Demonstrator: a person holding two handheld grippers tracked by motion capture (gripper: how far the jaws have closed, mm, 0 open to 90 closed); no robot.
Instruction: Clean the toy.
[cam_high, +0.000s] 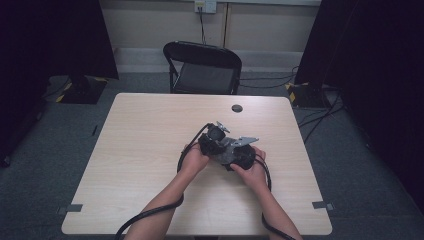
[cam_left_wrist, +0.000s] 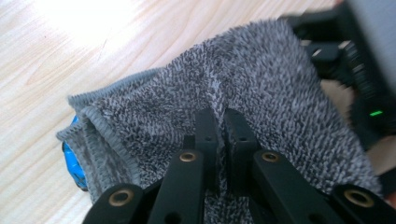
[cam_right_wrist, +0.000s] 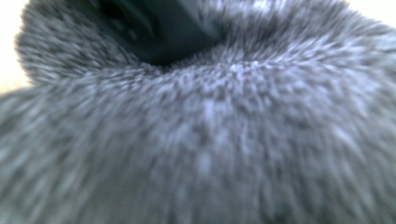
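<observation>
Cloth, grey and fluffy, cannot be made out from the high view, where the left gripper (cam_high: 216, 141) and right gripper (cam_high: 239, 154) meet just right of the bench (cam_high: 150, 150) centre.

Left gripper view: the left gripper (cam_left_wrist: 220, 122) is clamped on a thin ridge of the grey cloth (cam_left_wrist: 261, 84), which lies bunched on the bench over a blue object (cam_left_wrist: 72, 161). No container is visible. So shallow a pinch could slip.

Right gripper view: cloth (cam_right_wrist: 210, 140) presses against the lens; I cannot tell how this gripper's jaws stand, so it may snag.
</observation>
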